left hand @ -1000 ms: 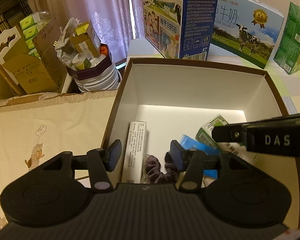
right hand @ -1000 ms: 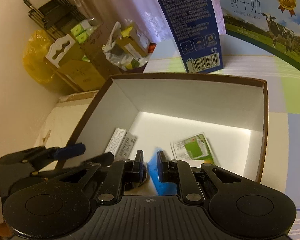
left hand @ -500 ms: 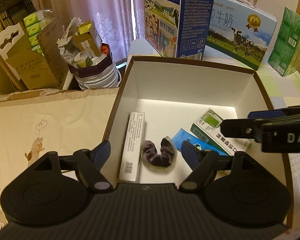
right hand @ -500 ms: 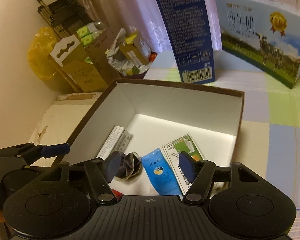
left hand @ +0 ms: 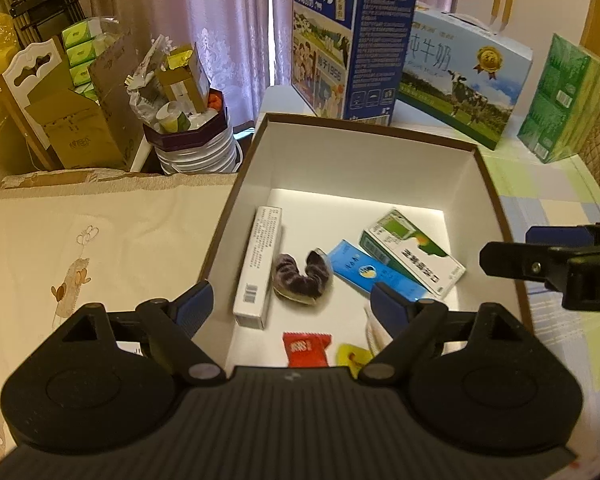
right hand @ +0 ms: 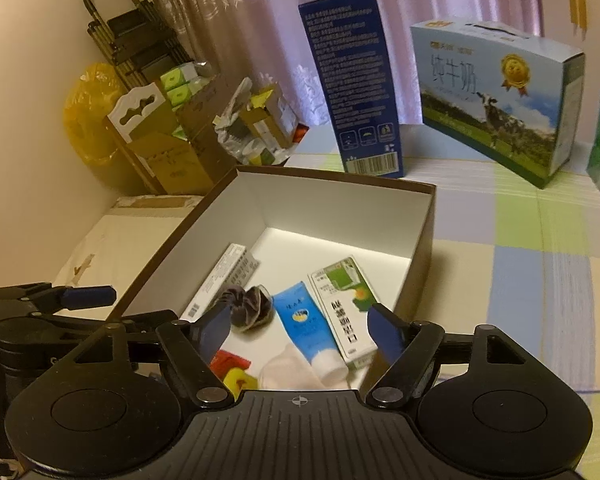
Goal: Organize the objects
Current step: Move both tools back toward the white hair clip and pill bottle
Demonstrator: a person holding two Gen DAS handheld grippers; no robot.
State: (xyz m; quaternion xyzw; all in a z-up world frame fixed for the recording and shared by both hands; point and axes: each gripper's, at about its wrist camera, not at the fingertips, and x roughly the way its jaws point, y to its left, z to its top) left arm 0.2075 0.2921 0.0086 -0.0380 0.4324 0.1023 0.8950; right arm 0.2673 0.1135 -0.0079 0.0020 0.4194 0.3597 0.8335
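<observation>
Both claws, left claw (left hand: pixel 288 300) and right claw (right hand: pixel 296 324), have lifted, spread empty; pinch the soft, light purple velvet scrunchie (left hand: pixel 300 278), lower centre, across its bunched middle.

A lived-in room of a home is shown. Pale purple lace curtains (left hand: pixel 204 20) are hung along the back wall, and a patchwork quilt (right hand: pixel 540 248) in green, blue and cream is spread beside a cream cloth printed with cartoon animals (left hand: pixel 80 248). Milk gift cartons (left hand: pixel 460 76) and green tissue packs (left hand: pixel 564 96) are stood on the quilt. Household clutter is piled in the corner: cardboard boxes (left hand: pixel 80 132), a full waste bin (left hand: pixel 196 152) and a yellow plastic bag (right hand: pixel 88 116).
</observation>
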